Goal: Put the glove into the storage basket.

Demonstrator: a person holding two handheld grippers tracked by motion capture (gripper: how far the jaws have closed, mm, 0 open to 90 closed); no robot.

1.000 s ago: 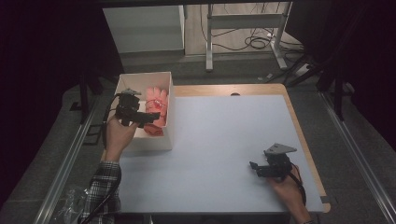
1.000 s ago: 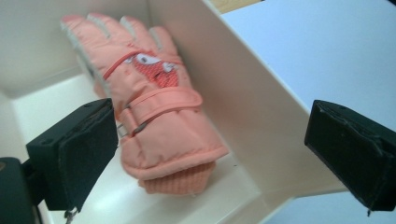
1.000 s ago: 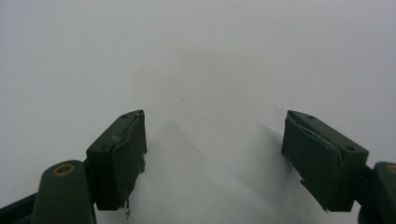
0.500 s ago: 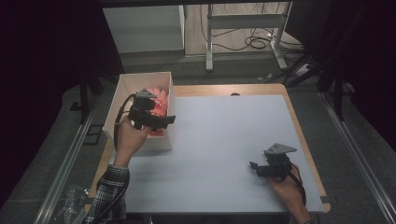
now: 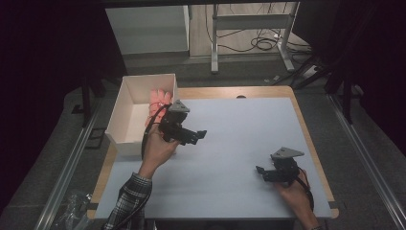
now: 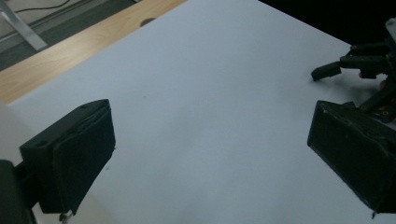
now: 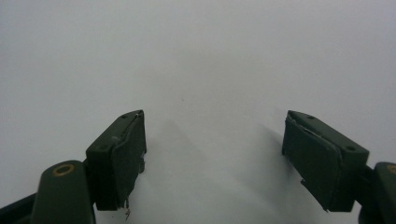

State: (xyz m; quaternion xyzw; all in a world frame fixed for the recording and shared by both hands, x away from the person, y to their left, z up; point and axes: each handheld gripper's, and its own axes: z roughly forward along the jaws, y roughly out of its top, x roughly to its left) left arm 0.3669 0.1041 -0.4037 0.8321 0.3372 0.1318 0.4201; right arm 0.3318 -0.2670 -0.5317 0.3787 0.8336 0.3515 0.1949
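The left gripper [image 5: 198,135] hangs above the pale blue table mat [image 5: 239,143], jaws spread wide with nothing between them. Just behind it sits the white open-topped box [image 5: 125,112] holding pink soft items [image 5: 159,99]. Well apart, the right gripper [image 5: 261,171] rests low on the mat, jaws likewise spread. No writing is legible.

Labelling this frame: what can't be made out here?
- Pink items in the white box: high view, too small to identify, partly hidden by the left gripper.
- Box floor: near part hidden by its front wall.
- Right gripper: left gripper view, cut off by the right edge.
- Bag beside the table: too dark.
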